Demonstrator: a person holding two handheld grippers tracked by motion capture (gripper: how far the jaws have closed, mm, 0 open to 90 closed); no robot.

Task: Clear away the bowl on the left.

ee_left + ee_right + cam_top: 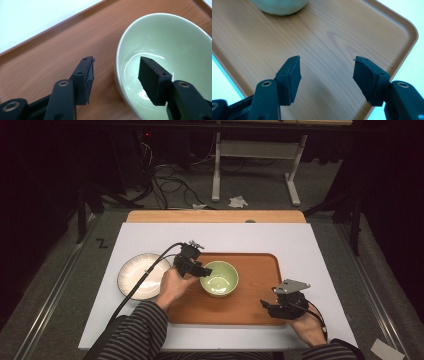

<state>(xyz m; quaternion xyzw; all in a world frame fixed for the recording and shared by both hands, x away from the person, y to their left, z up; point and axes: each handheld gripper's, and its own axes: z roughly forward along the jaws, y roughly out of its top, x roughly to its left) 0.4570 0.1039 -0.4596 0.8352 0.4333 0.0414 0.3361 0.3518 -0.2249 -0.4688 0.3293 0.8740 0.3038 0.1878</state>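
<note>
A pale green bowl (220, 278) stands on a brown wooden tray (255, 305) in the middle of the white table. My left gripper (202, 270) is open at the bowl's left rim. In the left gripper view, the bowl (170, 50) has one jaw inside it and the other outside over the tray (50, 60), and the left gripper (116, 68) straddles the rim without squeezing it. My right gripper (266, 306) is open above the tray's near right part, holding nothing. The right gripper view shows the right gripper (327, 67) over bare tray (324, 32), with the bowl (279, 6) at the top edge.
A white ribbed plate (136, 275) lies on the table left of the tray, under the left gripper's cable. A wooden board (215, 216) edges the table's far side. Beyond it are a grey floor, cables and a white stand (255, 165).
</note>
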